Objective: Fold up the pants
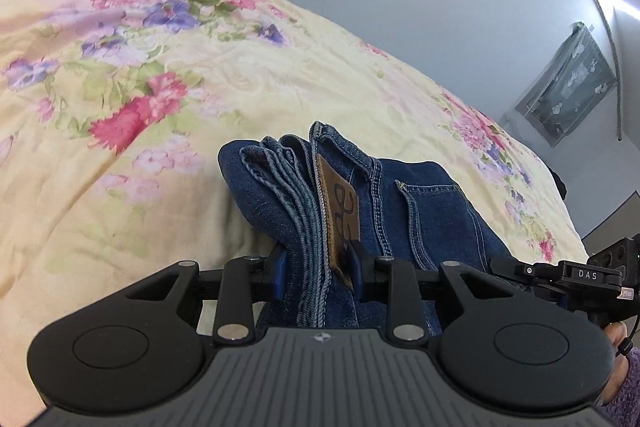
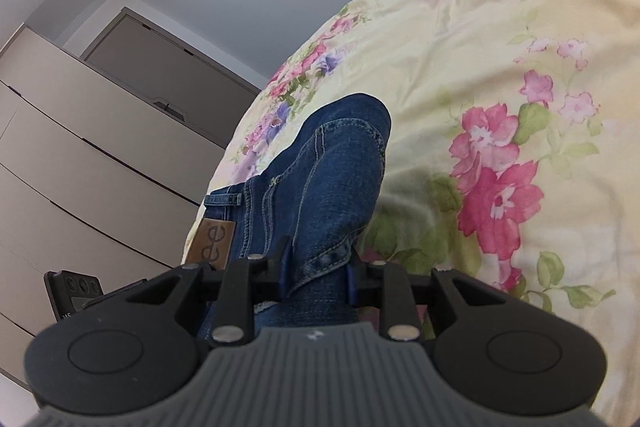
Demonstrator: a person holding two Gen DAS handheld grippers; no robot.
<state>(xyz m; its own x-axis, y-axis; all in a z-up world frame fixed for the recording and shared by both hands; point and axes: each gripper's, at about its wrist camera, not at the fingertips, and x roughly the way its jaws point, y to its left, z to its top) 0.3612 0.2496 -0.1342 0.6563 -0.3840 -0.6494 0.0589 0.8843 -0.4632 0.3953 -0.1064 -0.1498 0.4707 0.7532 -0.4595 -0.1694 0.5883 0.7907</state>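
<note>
Folded blue jeans (image 1: 404, 211) with a brown leather label (image 1: 340, 207) are held up over the floral bedspread (image 1: 160, 107). My left gripper (image 1: 318, 267) is shut on the stacked waistband and hem layers of the jeans. My right gripper (image 2: 318, 273) is shut on the other edge of the jeans (image 2: 332, 171), with the brown label (image 2: 212, 241) to its left. The right gripper's body (image 1: 568, 277) shows at the right edge of the left wrist view. The left gripper's body (image 2: 76, 293) shows at lower left of the right wrist view.
The yellow floral bedspread (image 2: 500, 107) lies under and beyond the jeans. A beige wardrobe with drawers (image 2: 80, 155) stands to the left in the right wrist view. A grey wall and a covered hanging panel (image 1: 568, 91) are beyond the bed.
</note>
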